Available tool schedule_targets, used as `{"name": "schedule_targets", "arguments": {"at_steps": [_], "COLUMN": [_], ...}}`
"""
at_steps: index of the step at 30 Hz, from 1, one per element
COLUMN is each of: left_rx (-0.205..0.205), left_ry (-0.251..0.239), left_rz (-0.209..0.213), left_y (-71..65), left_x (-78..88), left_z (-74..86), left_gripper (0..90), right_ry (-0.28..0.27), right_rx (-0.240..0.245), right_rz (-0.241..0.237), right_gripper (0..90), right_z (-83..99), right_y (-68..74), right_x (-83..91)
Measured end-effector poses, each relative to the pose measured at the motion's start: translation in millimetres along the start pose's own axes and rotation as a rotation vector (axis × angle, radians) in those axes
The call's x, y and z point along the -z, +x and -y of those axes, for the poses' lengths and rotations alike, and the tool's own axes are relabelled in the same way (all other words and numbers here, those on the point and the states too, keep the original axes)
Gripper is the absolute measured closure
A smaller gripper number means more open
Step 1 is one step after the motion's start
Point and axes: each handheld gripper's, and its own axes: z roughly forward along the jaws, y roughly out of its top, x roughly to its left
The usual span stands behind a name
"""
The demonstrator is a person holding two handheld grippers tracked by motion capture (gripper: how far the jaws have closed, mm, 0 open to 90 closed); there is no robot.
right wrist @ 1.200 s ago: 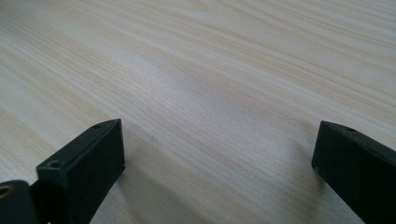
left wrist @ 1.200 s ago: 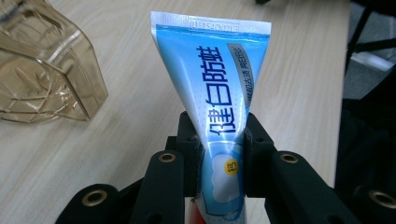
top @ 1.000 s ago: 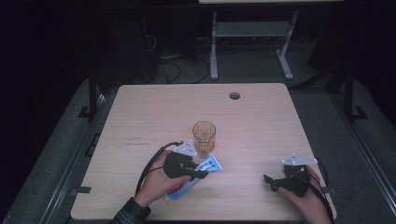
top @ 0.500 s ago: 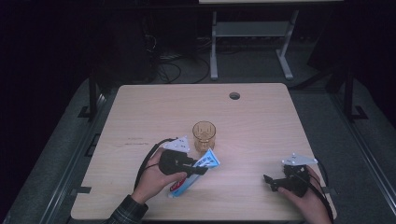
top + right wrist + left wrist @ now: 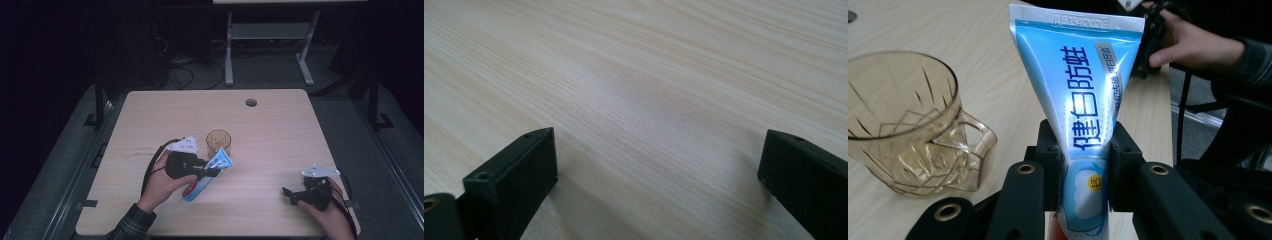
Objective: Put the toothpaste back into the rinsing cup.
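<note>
- A person's left gripper (image 5: 212, 172) clamps a blue toothpaste tube (image 5: 207, 175) over the near left part of a pale wooden table (image 5: 280, 135); the tube slants, its crimped end up near the cup and its red cap end low toward the person.
- In the left gripper view the black jaws press both sides of the toothpaste tube (image 5: 1083, 115) low on its body, the flat crimped end pointing up and away, Chinese lettering running along its face.
- An amber cut-glass cup (image 5: 218, 141) with a handle stands upright on the table just beyond the tube; in the left gripper view the cup (image 5: 913, 125) sits to the left of the jaws, apart from them.
- The right gripper (image 5: 292, 194) rests low at the near right corner of the table, held in the person's right hand (image 5: 332, 217); in the right gripper view its jaws stand wide apart with nothing but bare wood grain between them.
- The tabletop is light, straight-grained wood with rounded corners and a round cable hole (image 5: 251, 102) near its far edge.
- The room around it is dark: grey floor, a tangle of cables (image 5: 182, 70) on the floor beyond the table, and the pale metal legs of a second desk (image 5: 265, 45) farther back.
- A plaid sleeve (image 5: 131, 225) covers the left forearm at the bottom edge of the high view.
</note>
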Motion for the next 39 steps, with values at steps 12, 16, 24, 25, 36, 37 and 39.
{"name": "schedule_targets", "arguments": {"at_steps": [12,16,24,25,36,37,39], "left_rx": [-0.014,-0.014,-0.025,-0.022,-0.037,-0.04,-0.043], "left_ry": [-0.044,-0.057,-0.076,-0.081,-0.108,-0.11,-0.113], "left_rz": [-0.029,-0.041,-0.068,-0.07,-0.091,-0.095,-0.099], "left_y": [10.6,14.2,20.2,20.6,26.7,27.8,28.7], "left_x": [9.5,12.0,18.2,18.5,28.2,29.4,30.4], "left_z": [-20.7,-27.4,-41.4,-42.7,-63.5,-66.3,-69.7], "left_gripper": [72.2,72.2,72.2,72.2,72.2,72.2,72.2], "right_ry": [-0.001,-0.001,-0.001,-0.001,-0.001,-0.001,-0.001], "right_rx": [0.001,0.001,0.001,0.001,0.001,0.001,0.001], "right_rz": [-0.001,-0.001,-0.002,-0.002,-0.002,-0.002,-0.002], "right_gripper": [1.7,1.8,1.7,1.7,1.7,1.8,1.7], "right_z": [0.0,0.0,0.0,0.0,0.0,0.0,0.0], "right_y": [0.0,0.0,0.0,0.0,0.0,0.0,0.0], "right_x": [0.1,0.1,0.1,0.1,0.1,0.1,0.1]}}
